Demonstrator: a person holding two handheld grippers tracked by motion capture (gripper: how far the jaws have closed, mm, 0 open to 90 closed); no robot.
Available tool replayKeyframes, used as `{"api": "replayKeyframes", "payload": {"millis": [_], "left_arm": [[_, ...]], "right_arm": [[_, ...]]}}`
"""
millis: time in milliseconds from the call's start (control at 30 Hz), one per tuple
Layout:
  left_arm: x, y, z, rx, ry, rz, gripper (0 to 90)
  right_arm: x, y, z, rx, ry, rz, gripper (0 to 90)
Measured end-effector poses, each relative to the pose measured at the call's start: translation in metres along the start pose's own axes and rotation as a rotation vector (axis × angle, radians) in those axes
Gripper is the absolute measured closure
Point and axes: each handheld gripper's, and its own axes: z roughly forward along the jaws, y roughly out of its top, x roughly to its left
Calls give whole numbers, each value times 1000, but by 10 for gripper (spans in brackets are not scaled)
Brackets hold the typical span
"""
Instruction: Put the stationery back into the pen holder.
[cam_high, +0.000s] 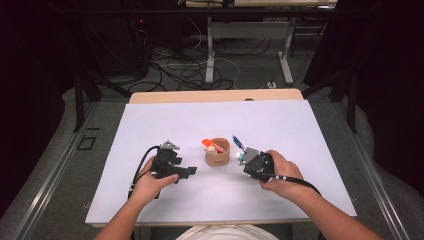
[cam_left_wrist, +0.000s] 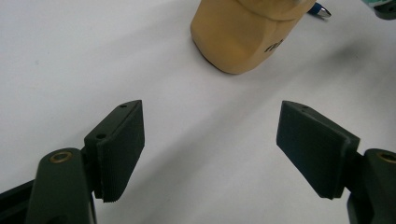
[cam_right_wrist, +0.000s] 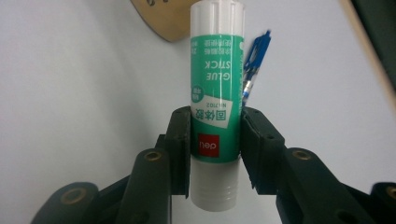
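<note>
My right gripper (cam_right_wrist: 215, 140) holds a glue stick (cam_right_wrist: 216, 93): its jaws are closed on the lower half of the smooth, straight-sided cylinder, ribbed black pads pressing flat on either side of the green-and-white printed label, just above the red band. The stick's translucent white cap end points away from me; its ridged white base projects back between the jaws. In the high view the right gripper (cam_high: 245, 159) and glue stick (cam_high: 239, 156) sit just right of a short, round cup (cam_high: 217, 153), tan and matte, near the middle of the white surface (cam_high: 150, 130).

My left gripper (cam_left_wrist: 210, 149) has its jaws wide, with nothing between them; the finely grooved pads face each other over bare surface (cam_left_wrist: 70, 56). The cup (cam_left_wrist: 243, 37), with rounded walls and a curved base edge, stands ahead of them, apart. In the high view the left gripper (cam_high: 185, 170) lies left of the cup, nearer the front edge.

An orange item (cam_high: 206, 142) and a pale item (cam_high: 212, 148) project from the cup's mouth. A blue pen (cam_high: 238, 142) lies flat just beyond the glue stick. The far half of the surface and both side margins are open.
</note>
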Motion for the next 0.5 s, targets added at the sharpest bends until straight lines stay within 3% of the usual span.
{"api": "replayKeyframes", "payload": {"millis": [133, 267, 300, 500], "left_arm": [[-1, 0, 0, 1, -1, 5, 241], [-3, 1, 0, 8, -6, 28, 246], [-4, 1, 0, 11, -3, 34, 248], [-4, 2, -1, 14, -6, 66, 255]], "right_arm": [[3, 2, -3, -29, -41, -177, 657], [6, 3, -6, -43, -93, -310, 656], [7, 2, -4, -74, -115, -340, 656], [13, 4, -7, -103, -180, -577, 656]]}}
